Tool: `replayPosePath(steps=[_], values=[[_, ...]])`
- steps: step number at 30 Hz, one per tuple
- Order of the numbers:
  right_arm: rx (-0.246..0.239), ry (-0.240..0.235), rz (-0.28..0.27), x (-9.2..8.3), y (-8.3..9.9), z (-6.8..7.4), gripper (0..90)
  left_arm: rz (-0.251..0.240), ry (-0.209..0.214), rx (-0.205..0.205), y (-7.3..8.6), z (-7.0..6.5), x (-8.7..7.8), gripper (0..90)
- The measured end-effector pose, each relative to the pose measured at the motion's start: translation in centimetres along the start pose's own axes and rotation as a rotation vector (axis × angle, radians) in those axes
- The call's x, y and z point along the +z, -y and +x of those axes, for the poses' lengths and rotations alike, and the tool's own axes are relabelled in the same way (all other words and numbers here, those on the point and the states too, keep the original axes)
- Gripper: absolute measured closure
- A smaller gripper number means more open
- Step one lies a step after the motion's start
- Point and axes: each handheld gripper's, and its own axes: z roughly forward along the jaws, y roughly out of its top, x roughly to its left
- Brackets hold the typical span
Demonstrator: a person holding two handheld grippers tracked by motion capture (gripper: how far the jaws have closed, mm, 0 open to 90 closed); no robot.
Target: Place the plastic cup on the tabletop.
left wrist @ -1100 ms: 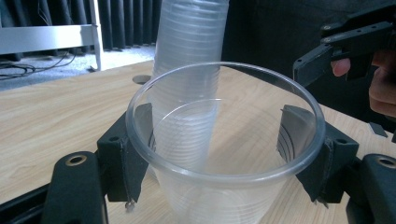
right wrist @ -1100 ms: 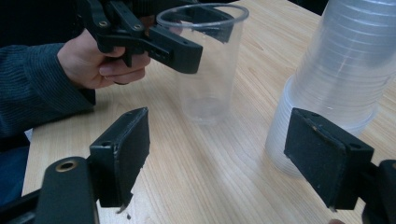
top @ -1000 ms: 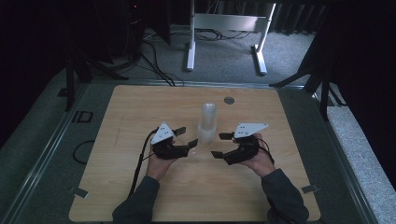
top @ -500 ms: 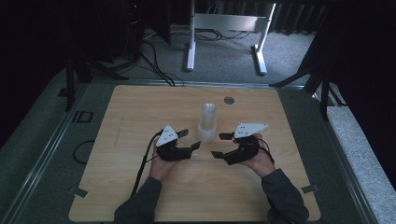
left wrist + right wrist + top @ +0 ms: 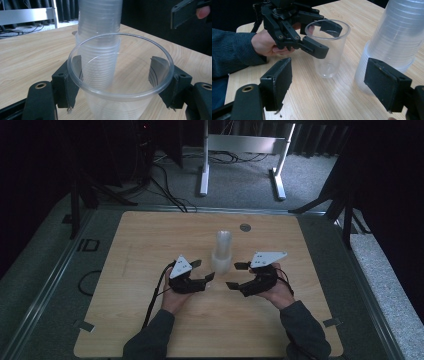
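Between the jaws of the left gripper a single clear plastic cup is clasped just under its rim, one pad on each side, the jaws standing about half open around it. The cup is seen to be transparent and thin-walled, with a rolled lip, faint rings round its tapered wall and a narrower flat base; it is held upright with its base at the counter. Just beyond it a tall stack of the same clear cups is set near the counter's middle. The jaws of the right gripper are spread wide with nothing between them, the stack lying beside one jaw. A small round grey disc is seen at the counter's far edge
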Motion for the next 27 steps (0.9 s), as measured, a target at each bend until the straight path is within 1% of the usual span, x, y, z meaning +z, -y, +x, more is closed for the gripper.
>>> replayPosePath(steps=[5,10,13,20,25,27], values=[[0.002,-0.001,0.0,0.0,-0.1,0.0,22.3,0.007,0.001,0.002,0.3,-0.1,0.2,27.5],[0.001,-0.002,-0.003,0.0,0.0,0.0,22.3,0.018,-0.002,0.014,0.4,-0.3,0.4,27.5],[0.002,-0.005,0.0,0.1,0.0,0.1,22.3,0.022,-0.005,0.004,0.6,-0.2,0.5,27.5],[0.001,-0.003,-0.002,0.0,-0.1,0.0,22.4,0.032,-0.003,0.015,0.8,-0.3,0.8,27.5],[-0.001,-0.005,-0.003,0.1,0.0,0.1,22.4,0.056,-0.005,0.028,1.1,-0.3,1.1,27.3],[0.0,-0.005,-0.003,0.1,0.0,0.1,22.4,0.059,-0.004,0.028,1.1,-0.3,1.1,27.3]])
